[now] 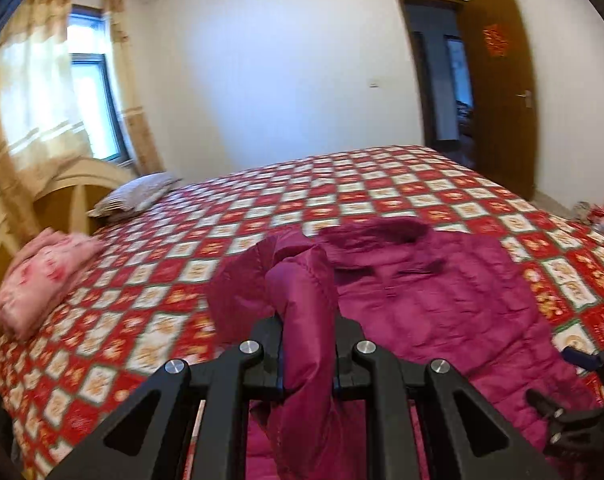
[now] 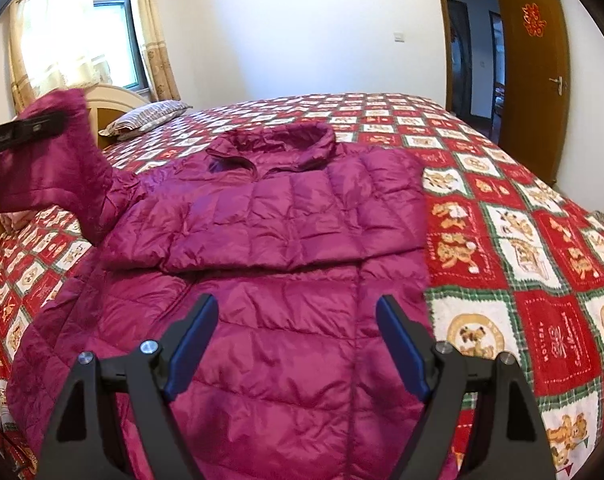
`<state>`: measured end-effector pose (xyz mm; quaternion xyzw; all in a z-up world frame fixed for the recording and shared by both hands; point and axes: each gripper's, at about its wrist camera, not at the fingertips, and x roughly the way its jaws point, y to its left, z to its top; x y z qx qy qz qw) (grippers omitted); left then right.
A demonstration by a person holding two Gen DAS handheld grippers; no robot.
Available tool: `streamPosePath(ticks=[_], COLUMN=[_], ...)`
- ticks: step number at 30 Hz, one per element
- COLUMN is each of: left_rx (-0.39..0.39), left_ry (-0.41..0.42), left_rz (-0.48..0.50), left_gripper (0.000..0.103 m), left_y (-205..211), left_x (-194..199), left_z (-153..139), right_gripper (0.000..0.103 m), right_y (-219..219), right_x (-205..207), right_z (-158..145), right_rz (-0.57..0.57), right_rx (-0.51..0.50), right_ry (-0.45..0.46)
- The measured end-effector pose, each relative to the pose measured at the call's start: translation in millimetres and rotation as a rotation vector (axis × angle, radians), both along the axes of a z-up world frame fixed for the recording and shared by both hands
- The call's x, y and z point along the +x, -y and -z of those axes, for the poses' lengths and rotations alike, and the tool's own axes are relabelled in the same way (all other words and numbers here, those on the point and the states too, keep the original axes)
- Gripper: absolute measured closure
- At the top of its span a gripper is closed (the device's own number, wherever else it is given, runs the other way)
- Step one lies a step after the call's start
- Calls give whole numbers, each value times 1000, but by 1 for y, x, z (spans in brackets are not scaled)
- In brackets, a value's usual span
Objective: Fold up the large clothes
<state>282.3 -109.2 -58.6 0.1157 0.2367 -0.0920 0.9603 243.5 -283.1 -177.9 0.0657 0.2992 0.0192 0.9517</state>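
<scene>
The magenta quilted jacket (image 2: 286, 216) lies front-up on the bed's red patchwork quilt (image 2: 542, 280), directly ahead of and beneath the right gripper (image 2: 298, 344). That gripper's jaws stand wide apart with nothing between them; it hangs just above the jacket's lower body panel and does not touch it.

The left gripper (image 1: 308, 344) is clamped narrow on the jacket's left sleeve (image 1: 302, 280). In the right wrist view the sleeve (image 2: 50, 160) is seen raised clear of the quilt, well off to the right gripper's left, with the jacket's shoulder pulled up after it.

Progress, as judged: early. The far side of the jacket appears already turned in, since a quilted band lies across the chest and no sleeve extends on that side; this cannot be confirmed outright. The lifted sleeve is not yet laid across the body. The lower half is unfolded, and the collar (image 2: 270, 140) lies loose at the far end. Remaining work appears to be laying the held sleeve inward, then doubling the body lengthwise.

Writing: a red paper decoration (image 2: 534, 20) is fixed to the open wooden door (image 2: 530, 80), beyond the right gripper to its right; its characters are not legible with certainty. The nearest quilt panels carry small lettering too distorted to read. No brand or label shows on the jacket.

A pink folded item (image 1: 42, 276) and a striped pillow (image 1: 134, 196) lie at the headboard end, left of the left gripper.
</scene>
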Motion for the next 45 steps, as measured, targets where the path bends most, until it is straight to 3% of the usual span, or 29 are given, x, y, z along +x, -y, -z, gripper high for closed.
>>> streamPosePath(ticks=[3,6,8,10,13,16,21,24,27,29,32,38,43,45], left_rx=[-8,-24,-34,-40,-30,-5,32,14,31,38,41,49,63,53], left_ry=[-31,-59,-4,65,129,115,-49,-130,-181,-205,-245,-256,-300,-309], left_rz=[57,90,92,97,94,22,-215,-292,-341,-356,-363,-352,-330,-308], left_gripper=[81,50,21,11,9,9,9,9,9,9,9,9,9,9], left_y=[27,46,49,47,34,7,-55,-85,-101,-106,-110,-109,-108,-107], left_x=[4,5,-3,-15,-26,-19,14,25,31,33,36,35,37,38], left_z=[8,12,7,0,-6,4,53,84,113,128,144,149,144,128], right_gripper=[20,20,19,16,13,13,13,18,32,63,82,87,86,71], right_y=[5,7,7,7,6,3,-2,-13,-29,-36,-39,-18,-1,4], right_x=[1,2,3,2,1,2,16,36,61,74,75,66,83,85], right_z=[4,5,6,7,6,-2,-17,-16,-1,10,10,-18,-11,-6], right_rz=[6,5,0,-2,-8,-29,-95,-162,-205,-231,-221,-116,-37,-22], right_rx=[10,14,9,5,-1,11,100,157,166,181,169,138,70,38], right_ry=[-17,-34,-49,-56,-62,-59,-68,-115,-198,-250,-232,-120,-162,-170])
